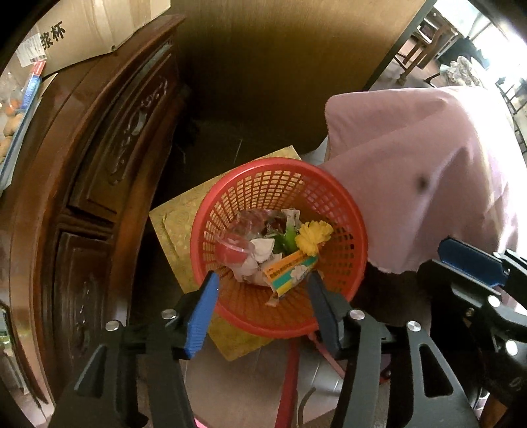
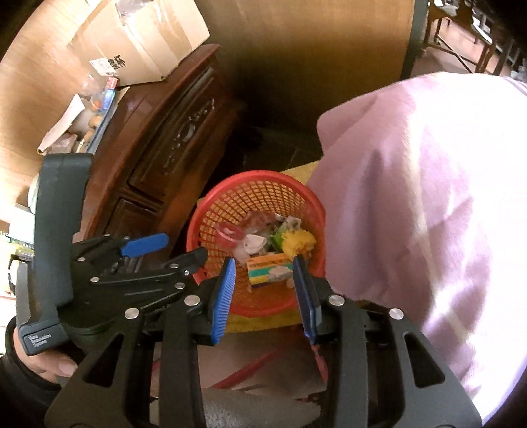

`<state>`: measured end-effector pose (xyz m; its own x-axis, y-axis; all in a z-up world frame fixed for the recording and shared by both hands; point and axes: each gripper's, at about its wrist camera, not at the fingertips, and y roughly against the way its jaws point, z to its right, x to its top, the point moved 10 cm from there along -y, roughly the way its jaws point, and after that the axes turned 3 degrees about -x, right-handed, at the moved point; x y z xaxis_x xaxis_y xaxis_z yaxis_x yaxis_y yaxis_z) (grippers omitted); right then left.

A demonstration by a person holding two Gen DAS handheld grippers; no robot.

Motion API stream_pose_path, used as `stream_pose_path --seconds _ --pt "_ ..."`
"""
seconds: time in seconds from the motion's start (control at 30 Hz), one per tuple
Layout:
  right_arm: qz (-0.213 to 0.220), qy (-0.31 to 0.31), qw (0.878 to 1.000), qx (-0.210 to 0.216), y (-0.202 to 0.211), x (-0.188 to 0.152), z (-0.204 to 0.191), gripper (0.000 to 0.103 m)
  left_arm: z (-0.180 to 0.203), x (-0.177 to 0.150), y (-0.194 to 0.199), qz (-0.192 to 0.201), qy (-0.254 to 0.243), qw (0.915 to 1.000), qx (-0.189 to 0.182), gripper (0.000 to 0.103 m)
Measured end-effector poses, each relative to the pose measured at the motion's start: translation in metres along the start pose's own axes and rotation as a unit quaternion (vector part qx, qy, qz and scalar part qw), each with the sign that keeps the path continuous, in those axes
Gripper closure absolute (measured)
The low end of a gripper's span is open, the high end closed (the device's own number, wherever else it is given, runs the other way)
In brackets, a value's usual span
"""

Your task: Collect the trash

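The carved dark wooden cabinet [image 1: 98, 184] stands at the left. On its top sits a cardboard box [image 1: 95, 29] with printed characters, and beside the box, toward the cabinet's left end, lies a blue-edged packet [image 1: 31, 89] among blurred clutter. To the cabinet's right a yellow patterned mat [image 1: 178, 224] lies on the floor. Farther right of the cabinet hangs a pink cloth [image 1: 421, 171], and well beyond it stand wooden chairs [image 1: 425, 42]

Home: carved wooden cabinet [image 1: 98, 158], dining chairs [image 1: 418, 49].
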<state>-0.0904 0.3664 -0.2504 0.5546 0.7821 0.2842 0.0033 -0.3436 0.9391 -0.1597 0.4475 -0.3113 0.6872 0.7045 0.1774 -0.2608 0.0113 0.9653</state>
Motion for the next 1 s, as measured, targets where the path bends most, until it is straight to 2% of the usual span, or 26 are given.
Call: stream_pose_path --seconds 0.37,0.87,1.0 --pt "0.004 -0.024 1.000 -0.018 0.012 -0.012 0.016 0.058 0.009 -0.002 0.016 0.012 -0.003 0.9999 0.008 0.036" --pt "0.008 -0.024 0.999 -0.025 0.016 -0.014 0.018 0.056 0.010 -0.005 0.023 0.012 0.001 0.9997 0.020 0.036" --pt "0.005 -0.026 0.999 -0.026 0.016 -0.015 0.019 0.056 0.012 -0.007 0.022 0.005 0.005 0.9999 0.008 0.036"
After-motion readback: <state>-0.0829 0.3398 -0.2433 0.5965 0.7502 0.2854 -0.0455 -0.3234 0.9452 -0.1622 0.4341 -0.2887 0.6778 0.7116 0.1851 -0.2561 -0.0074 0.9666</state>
